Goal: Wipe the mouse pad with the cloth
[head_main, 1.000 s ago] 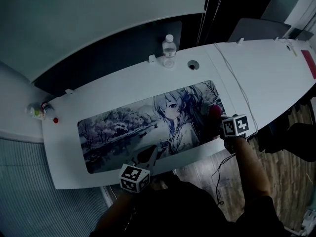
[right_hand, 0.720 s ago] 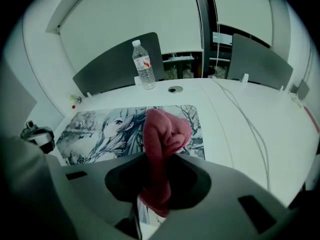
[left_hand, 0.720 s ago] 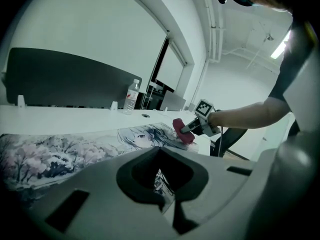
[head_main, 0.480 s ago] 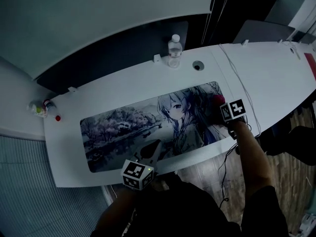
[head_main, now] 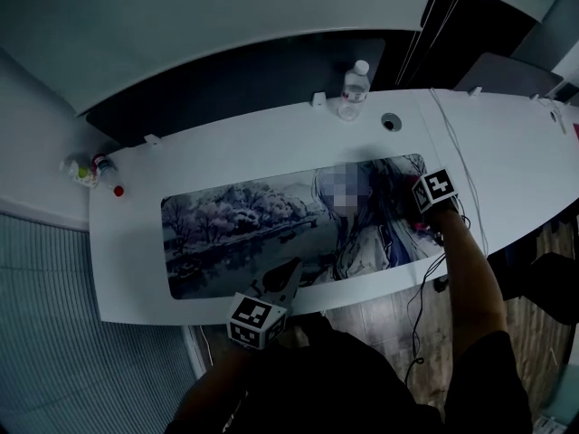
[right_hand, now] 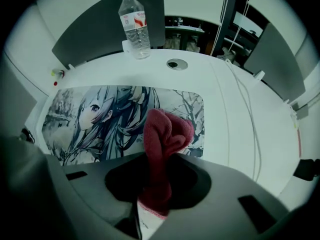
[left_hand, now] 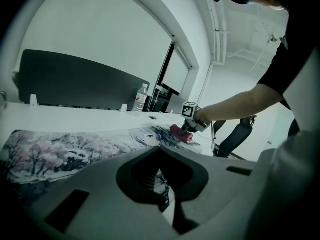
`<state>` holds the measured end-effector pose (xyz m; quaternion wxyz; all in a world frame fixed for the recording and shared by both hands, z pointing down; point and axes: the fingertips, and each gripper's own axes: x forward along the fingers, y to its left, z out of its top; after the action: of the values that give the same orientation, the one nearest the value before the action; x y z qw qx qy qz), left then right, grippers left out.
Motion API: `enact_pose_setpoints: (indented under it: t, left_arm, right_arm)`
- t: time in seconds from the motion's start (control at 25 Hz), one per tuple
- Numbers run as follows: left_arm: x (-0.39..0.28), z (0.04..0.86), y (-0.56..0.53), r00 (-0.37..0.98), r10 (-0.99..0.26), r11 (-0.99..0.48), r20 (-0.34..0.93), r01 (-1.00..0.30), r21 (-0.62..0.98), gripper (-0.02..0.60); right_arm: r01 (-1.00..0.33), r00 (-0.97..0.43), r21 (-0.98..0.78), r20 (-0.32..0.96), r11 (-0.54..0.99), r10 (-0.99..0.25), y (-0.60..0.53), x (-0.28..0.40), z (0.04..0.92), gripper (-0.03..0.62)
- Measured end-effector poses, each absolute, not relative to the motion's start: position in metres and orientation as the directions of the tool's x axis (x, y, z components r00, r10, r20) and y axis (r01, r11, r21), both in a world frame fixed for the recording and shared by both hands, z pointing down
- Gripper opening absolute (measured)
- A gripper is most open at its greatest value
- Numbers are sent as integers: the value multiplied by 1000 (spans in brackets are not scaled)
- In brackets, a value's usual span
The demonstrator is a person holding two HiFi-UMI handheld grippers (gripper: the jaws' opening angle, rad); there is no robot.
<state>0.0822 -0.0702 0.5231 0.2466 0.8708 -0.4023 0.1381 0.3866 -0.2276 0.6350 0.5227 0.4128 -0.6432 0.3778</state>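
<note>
The right gripper (right_hand: 156,181) is clenching the cloth (right_hand: 164,134). Its jaws are closing on the lower part of the dark red bundle, while the bunched top is sticking out ahead of them. The cloth is lying on the right end of the pad (head_main: 244,229) (over the printed branches beside the figure's hair) and seems to be touching the surface there. From the left gripper view, the cloth (left_hand: 181,133) is showing under the right gripper (left_hand: 189,126), with the person's forearm reaching in from beyond the pad's right end.

The left gripper (head_main: 280,283) is sitting at the pad's near edge, roughly midway along it. Its jaws are drawn together with nothing between them, and they are pointing across the pad.

The pad is lying flat along the white desk (head_main: 271,143). A bottle (head_main: 355,89) is standing upright beyond the pad's far right corner, with a round grommet (head_main: 391,122) just beside it. A thin cable (head_main: 461,170) is running over the desk past the pad's right end.
</note>
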Motion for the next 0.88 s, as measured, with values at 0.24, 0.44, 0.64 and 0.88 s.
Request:
enact_pose_setpoints:
  t: [0.24,0.44,0.64,0.88]
  left_arm:
    - [58,525,-61,629,-639,-535,442,-777,332,6]
    - [38,518,-54,635,-652,-536,415,-773,340,6]
    - [2,515,-43,620,-671,-522,407,-785,335,6]
    - [-45,508,-29,603,-692,-507,397,-797,328,6]
  right_arm:
    - [-911,-129,-59,981,409,-145,-223,344,635,109]
    - [-910,-143,-81,982,406,-126,-212,287,635,109]
    - [-893,-183,-108,974,437,-134,-206,220,635,109]
    - [-855,-242,-149,962,497,-127,-198,136,633,109]
